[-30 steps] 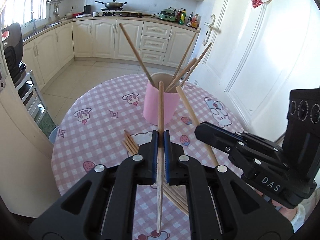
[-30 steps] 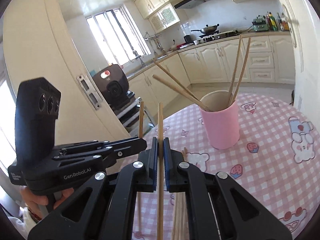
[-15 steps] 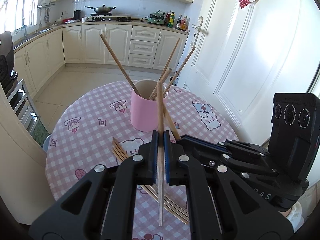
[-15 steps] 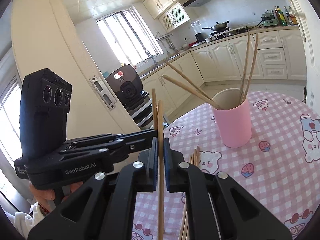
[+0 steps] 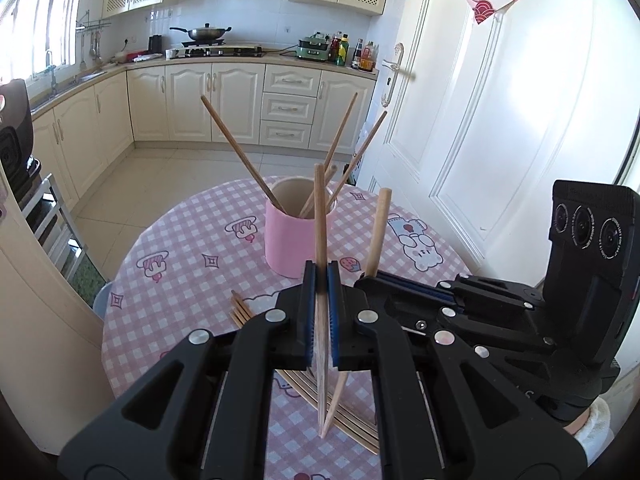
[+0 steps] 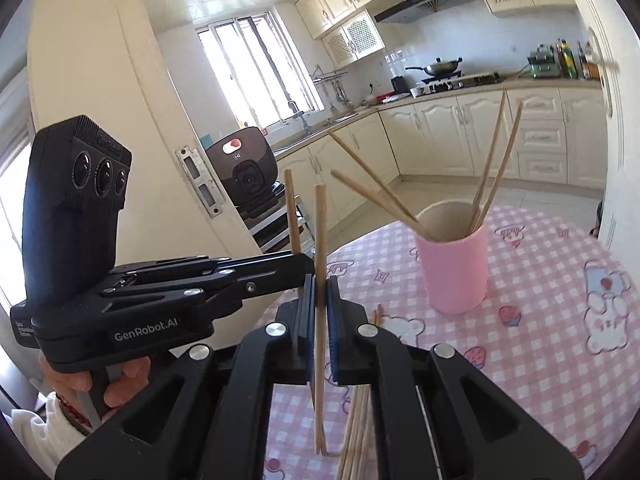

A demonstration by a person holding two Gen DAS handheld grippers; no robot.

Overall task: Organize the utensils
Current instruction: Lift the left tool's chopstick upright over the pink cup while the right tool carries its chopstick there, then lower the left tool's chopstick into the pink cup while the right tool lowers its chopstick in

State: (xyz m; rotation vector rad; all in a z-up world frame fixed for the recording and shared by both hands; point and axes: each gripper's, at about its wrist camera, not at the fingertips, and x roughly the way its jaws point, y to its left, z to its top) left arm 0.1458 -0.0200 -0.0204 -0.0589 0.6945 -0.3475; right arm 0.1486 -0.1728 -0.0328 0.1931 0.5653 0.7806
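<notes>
Pink cup [image 5: 294, 240]: upright mid-table [image 5: 192, 240], four chopsticks leaning inside, bare checked cloth around it.
Loose chopsticks [image 5: 344, 412]: flat, nearer than cup.
Left gripper [image 5: 321, 304]: short of cup, angled down, clamped on upright chopstick [image 5: 320, 216].
Right gripper [image 6: 319, 308]: alongside, pinching second chopstick [image 6: 320, 232].

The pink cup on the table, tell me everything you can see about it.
The pink cup is a plain, matte cylinder with a pale cream inside and an open top. It stands upright on the pink checked tablecloth, beyond both grippers and touched by neither. Four wooden chopsticks lean out of it, fanned apart against its rim; the right wrist view shows two slanting each way. Its material could be plastic or ceramic; I cannot tell. More chopsticks lie loose on the cloth nearer the camera.
</notes>
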